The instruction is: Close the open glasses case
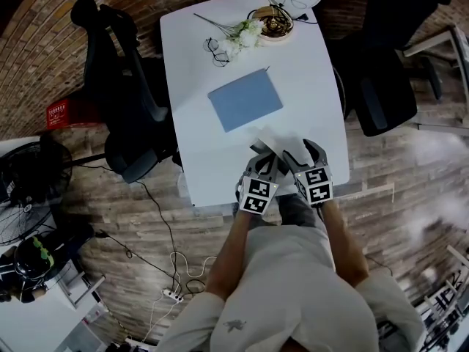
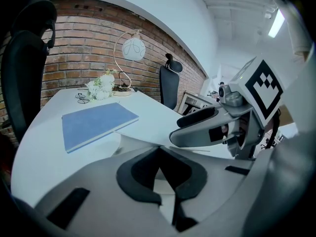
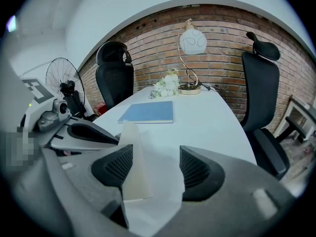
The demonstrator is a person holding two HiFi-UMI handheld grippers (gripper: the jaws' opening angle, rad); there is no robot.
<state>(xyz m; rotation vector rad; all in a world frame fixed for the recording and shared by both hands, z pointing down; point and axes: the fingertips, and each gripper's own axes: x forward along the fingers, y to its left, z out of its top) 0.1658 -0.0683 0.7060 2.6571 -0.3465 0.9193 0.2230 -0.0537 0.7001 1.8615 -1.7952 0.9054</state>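
Pinches glasses case (image 1: 265, 138) flap in nearly closed left tongs (image 2: 168, 199); clasps its body between wider-set right tongs (image 3: 154, 169).

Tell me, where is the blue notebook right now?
In the head view, the blue notebook lies in the middle of the white table, nearer than the white flowers.

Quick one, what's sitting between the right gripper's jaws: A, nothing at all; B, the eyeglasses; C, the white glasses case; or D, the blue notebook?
C: in the right gripper view the white glasses case fills the gap between the jaws of the right gripper, while the blue notebook lies farther up the table.
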